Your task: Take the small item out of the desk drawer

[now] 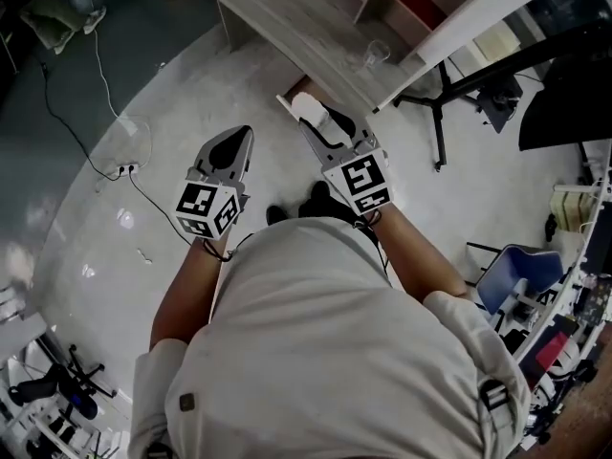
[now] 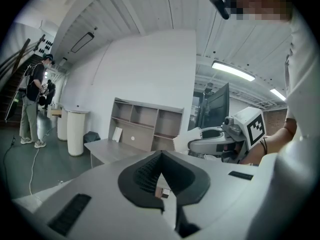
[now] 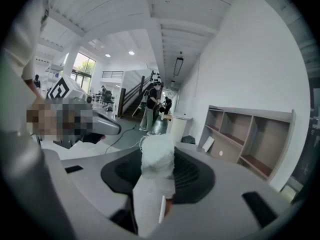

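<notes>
The small item (image 1: 308, 109) is a white, soft-looking lump; my right gripper (image 1: 317, 124) is shut on it and holds it up in front of the grey wooden desk (image 1: 296, 12). In the right gripper view the item (image 3: 157, 156) sticks up between the jaws of the right gripper (image 3: 157, 186). My left gripper (image 1: 232, 142) hangs beside it to the left, shut and with nothing in it. Its own view shows the left gripper (image 2: 161, 186) with jaws together, and the right gripper's item (image 2: 192, 138) to the right. The drawer's opening is mostly hidden behind the right gripper.
A clear glass (image 1: 376, 54) stands on the desk's near edge. An open shelf unit (image 2: 145, 126) sits behind the desk, with a white bin (image 2: 76, 131) to its left. A cable (image 1: 105, 113) runs over the floor; a black chair base (image 1: 440, 103) is at the right. A person (image 2: 32, 104) stands far off.
</notes>
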Tool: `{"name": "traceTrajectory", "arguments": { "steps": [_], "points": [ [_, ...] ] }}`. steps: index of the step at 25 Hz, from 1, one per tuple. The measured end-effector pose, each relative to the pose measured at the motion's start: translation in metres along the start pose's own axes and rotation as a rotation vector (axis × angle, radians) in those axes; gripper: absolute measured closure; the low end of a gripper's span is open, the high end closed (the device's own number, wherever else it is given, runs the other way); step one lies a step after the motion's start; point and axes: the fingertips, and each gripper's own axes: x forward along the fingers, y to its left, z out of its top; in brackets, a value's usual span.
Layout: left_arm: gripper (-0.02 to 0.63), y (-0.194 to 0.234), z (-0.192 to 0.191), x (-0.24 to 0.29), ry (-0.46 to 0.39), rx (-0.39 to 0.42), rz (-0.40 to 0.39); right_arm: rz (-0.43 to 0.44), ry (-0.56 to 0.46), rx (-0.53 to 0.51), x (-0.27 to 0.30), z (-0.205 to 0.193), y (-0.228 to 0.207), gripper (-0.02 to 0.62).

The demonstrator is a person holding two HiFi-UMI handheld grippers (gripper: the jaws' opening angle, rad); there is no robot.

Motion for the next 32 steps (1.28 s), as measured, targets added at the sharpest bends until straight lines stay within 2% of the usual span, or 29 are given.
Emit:
{"name": "traceTrajectory", "arguments": {
  "steps": [11, 18, 27, 32],
  "points": [
    [0.594, -0.047, 0.017, 0.017, -0.023, 0.012, 0.043, 0.013, -0.035, 0.020, -0.055, -0.009, -0.036, 0.426],
    [0.594, -0.103, 0.010, 0.027, -0.039, 0.009, 0.059, 0.048, -0.055, 0.035, -0.104, -0.030, -0.051, 0.426],
    [0.594, -0.159, -0.008, 0.015, -0.041, -0.007, 0.059, 0.123, -0.068, 0.028, -0.152, -0.050, -0.036, 0.426],
    [0.594, -0.169, -0.015, 0.002, -0.042, -0.010, 0.055, 0.148, -0.059, 0.024, -0.165, -0.056, -0.021, 0.426]
  ]
}}
